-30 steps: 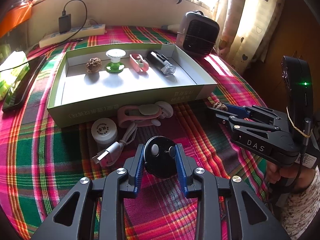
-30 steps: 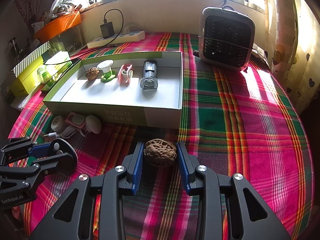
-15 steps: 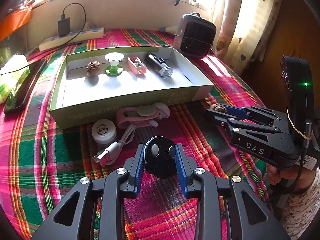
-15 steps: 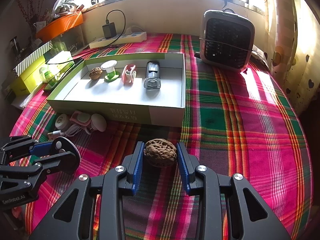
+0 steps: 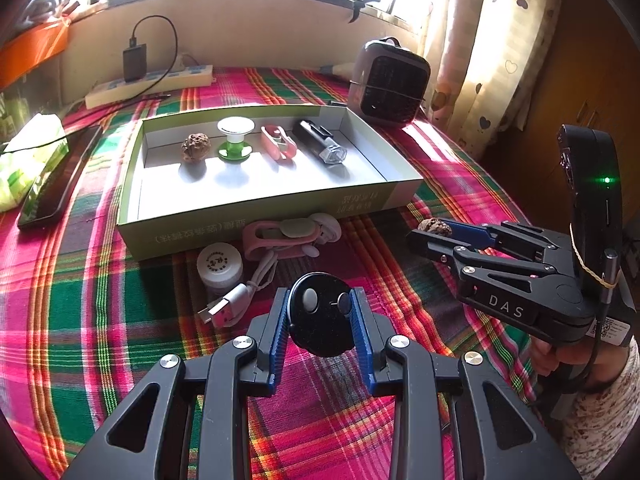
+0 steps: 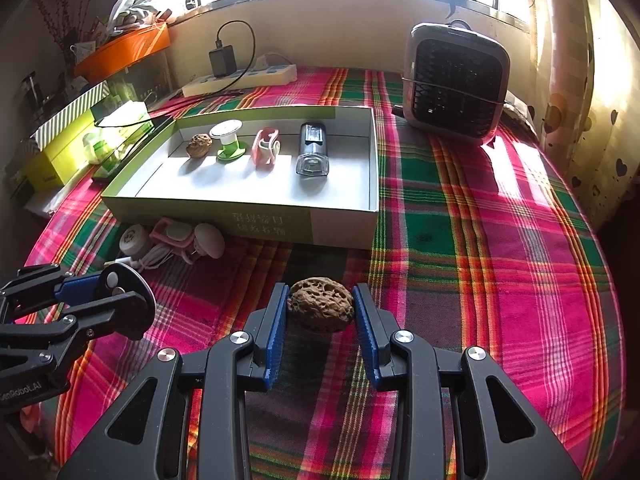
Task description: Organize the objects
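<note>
From the left wrist we see our left gripper [image 5: 320, 316] clamped on a black disc [image 5: 322, 314], which sits upright between the pads with its flat face toward the camera. The box [image 5: 276, 210] lies ahead of these fingers and a little left, past a white jar [image 5: 219, 265], a cable [image 5: 240, 296] and a pink clip [image 5: 280, 236] crowded against its near wall. The right gripper [image 5: 430, 230] shows off to the right, its tips closed on a walnut [image 5: 434, 225]. From the right wrist we see that walnut [image 6: 321, 305] pinched end to end, its long axis running straight across from pad to pad. The box [image 6: 240, 208] lies ahead and slightly left of these fingers, its near wall between us and the open floor. We judge both hands about equally near it, so each load must rise over that wall; the walnut's path has no clutter below it.
</note>
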Tool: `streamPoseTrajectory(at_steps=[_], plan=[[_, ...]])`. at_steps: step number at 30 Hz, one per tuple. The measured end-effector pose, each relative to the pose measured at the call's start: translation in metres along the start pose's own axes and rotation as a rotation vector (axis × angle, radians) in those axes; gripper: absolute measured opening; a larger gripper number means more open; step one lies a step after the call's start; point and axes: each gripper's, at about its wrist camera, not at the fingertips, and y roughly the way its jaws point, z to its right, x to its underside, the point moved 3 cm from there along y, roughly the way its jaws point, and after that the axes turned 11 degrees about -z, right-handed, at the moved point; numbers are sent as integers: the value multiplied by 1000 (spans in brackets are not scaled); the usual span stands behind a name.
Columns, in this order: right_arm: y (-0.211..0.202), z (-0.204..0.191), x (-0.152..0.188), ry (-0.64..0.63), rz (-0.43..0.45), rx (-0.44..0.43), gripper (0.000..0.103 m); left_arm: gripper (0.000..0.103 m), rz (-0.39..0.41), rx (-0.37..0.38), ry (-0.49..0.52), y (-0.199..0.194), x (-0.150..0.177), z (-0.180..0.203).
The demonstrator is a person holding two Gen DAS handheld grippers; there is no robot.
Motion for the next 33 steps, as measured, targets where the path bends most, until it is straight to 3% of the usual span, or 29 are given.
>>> streamPoseTrajectory(at_steps=[17, 33], plan=[[-21, -17, -13, -12, 68, -59, 34, 28, 58, -20, -24, -21, -7, -17], [-15, -33, -40, -42, 83, -80, 34, 28, 100, -53, -65, -30, -31, -43]])
